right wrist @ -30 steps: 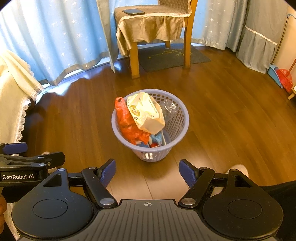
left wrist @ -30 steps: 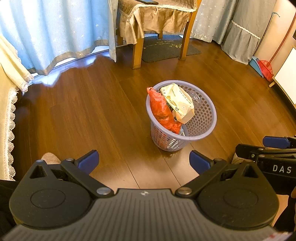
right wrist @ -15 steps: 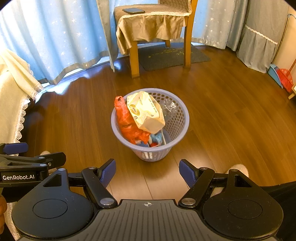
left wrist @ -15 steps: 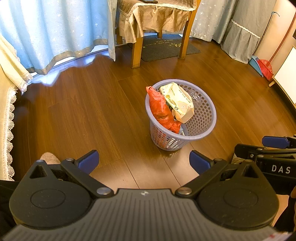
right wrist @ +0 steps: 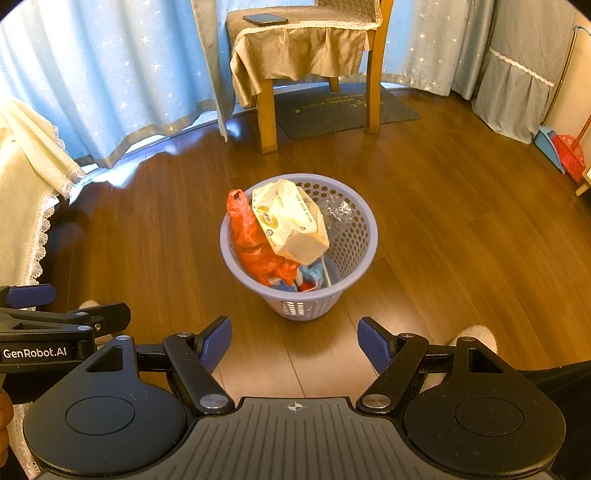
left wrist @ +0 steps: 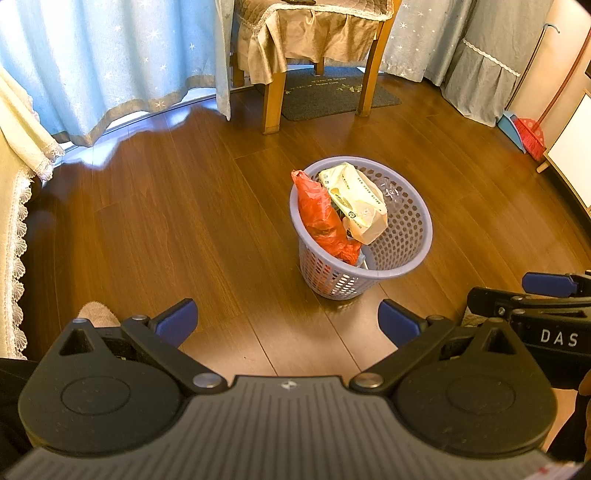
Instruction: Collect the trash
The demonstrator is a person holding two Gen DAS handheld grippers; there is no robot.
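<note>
A lilac perforated basket (left wrist: 406,218) (right wrist: 354,236) stands on the wooden floor. Inside it lean a red plastic bag (left wrist: 321,218) (right wrist: 251,240) and a cream wrapper pack (left wrist: 356,201) (right wrist: 291,221), with clear plastic (right wrist: 338,210) and blue-white scraps (right wrist: 310,275) lower down. My left gripper (left wrist: 286,321) is open and empty, held short of the basket. My right gripper (right wrist: 293,343) is also open and empty, just in front of the basket. Each gripper shows at the edge of the other's view.
A wooden chair (right wrist: 306,59) draped in tan cloth carries a phone (right wrist: 265,19), with a dark mat (right wrist: 343,109) under it. Blue curtains (left wrist: 110,55) hang behind. A red broom and blue dustpan (left wrist: 524,129) lean at the right. Cream lace cloth (right wrist: 26,192) hangs left. Socked feet (right wrist: 474,336) are near.
Both views have crept slightly downward and back; the basket sits a little higher in frame. Both grippers stay open and the trash has not moved.
</note>
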